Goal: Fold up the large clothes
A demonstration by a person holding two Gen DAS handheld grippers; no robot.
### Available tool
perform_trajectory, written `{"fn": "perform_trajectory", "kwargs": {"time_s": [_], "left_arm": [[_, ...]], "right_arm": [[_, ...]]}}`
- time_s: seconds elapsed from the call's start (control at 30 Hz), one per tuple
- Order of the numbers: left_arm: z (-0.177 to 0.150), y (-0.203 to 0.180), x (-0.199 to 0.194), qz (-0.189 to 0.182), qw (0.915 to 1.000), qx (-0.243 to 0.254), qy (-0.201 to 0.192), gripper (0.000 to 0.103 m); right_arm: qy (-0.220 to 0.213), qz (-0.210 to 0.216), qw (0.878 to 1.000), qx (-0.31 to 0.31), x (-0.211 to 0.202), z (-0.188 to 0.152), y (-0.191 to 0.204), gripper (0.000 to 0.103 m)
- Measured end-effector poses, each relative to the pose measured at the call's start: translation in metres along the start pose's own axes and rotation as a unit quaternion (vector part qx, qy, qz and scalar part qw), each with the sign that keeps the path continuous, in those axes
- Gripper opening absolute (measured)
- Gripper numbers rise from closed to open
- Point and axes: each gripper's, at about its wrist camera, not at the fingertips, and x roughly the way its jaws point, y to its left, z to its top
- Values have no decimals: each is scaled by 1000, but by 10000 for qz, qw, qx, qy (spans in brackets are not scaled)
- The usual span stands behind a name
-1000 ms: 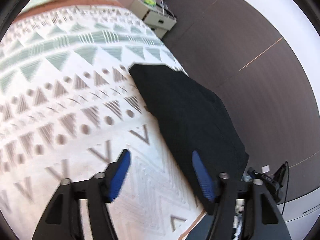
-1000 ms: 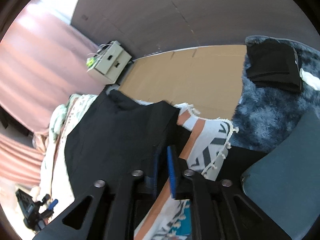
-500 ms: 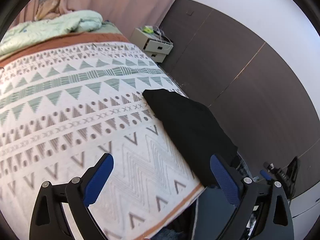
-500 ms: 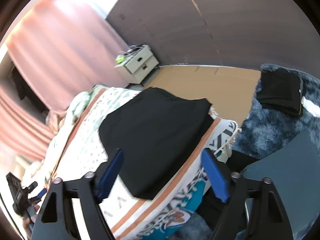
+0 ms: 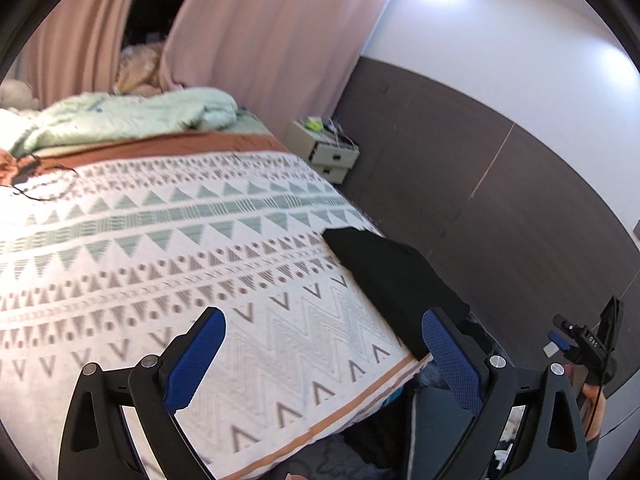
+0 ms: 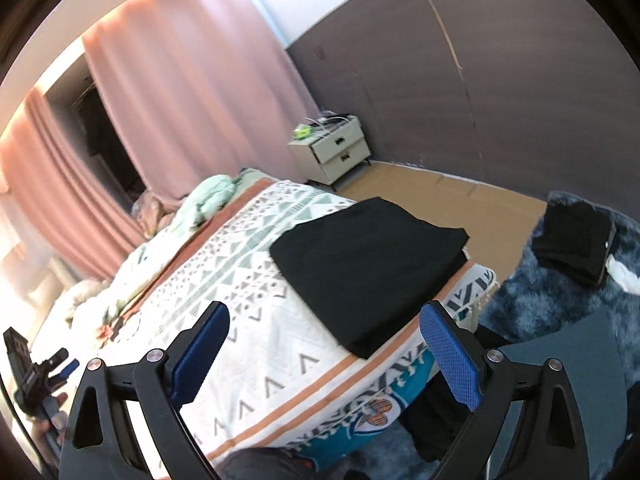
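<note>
Black cloth, folded flat, is the thing we are working on. We see the folded black garment (image 5: 394, 276) at about 4 o'clock in the left wrist view. It lies on the patterned bedspread (image 5: 168, 248), close to the bed's right edge and near its bottom corner.

Going left to right in that view, a pale green blanket (image 5: 120, 120) is bunched up at 11 o'clock. Pink curtains (image 5: 272, 40) hang at 12 o'clock. A small white nightstand (image 5: 326, 150) stands at 1 o'clock, by the dark wall.

Our left gripper (image 5: 324, 356) has its blue fingers (image 5: 196, 360) spread wide. They have just been opening, and nothing is between them. They hang over the bedspread and do not touch the garment.

In the right wrist view, the garment (image 6: 368, 264) sits in the middle, on the corner of the bed. Our right gripper (image 6: 324, 352) also has its fingers (image 6: 450, 354) spread wide. They too have just been opening and hold nothing. At 3 o'clock, another folded dark cloth (image 6: 572, 238) rests on a fluffy blue-grey rug (image 6: 532, 300). At 8 o'clock a hand (image 6: 48, 420) holds the other gripper.
</note>
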Motion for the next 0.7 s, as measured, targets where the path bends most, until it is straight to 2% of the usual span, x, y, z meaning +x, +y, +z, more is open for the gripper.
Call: {"fn": "perform_trajectory", "kwargs": {"time_s": [0.2, 0.33, 0.7], "left_arm": [[-19, 17, -57, 301, 9985, 234, -387, 99], [-40, 28, -90, 705, 9943, 452, -658, 99], [-93, 48, -150, 1261, 9848, 652, -1002, 99]], "right_arm": [[-106, 58, 9994, -323, -25, -26, 37, 96], [-111, 102, 9989, -435, -34, -47, 59, 96], [-213, -85, 9972, -713, -42, -108, 104, 96]]}}
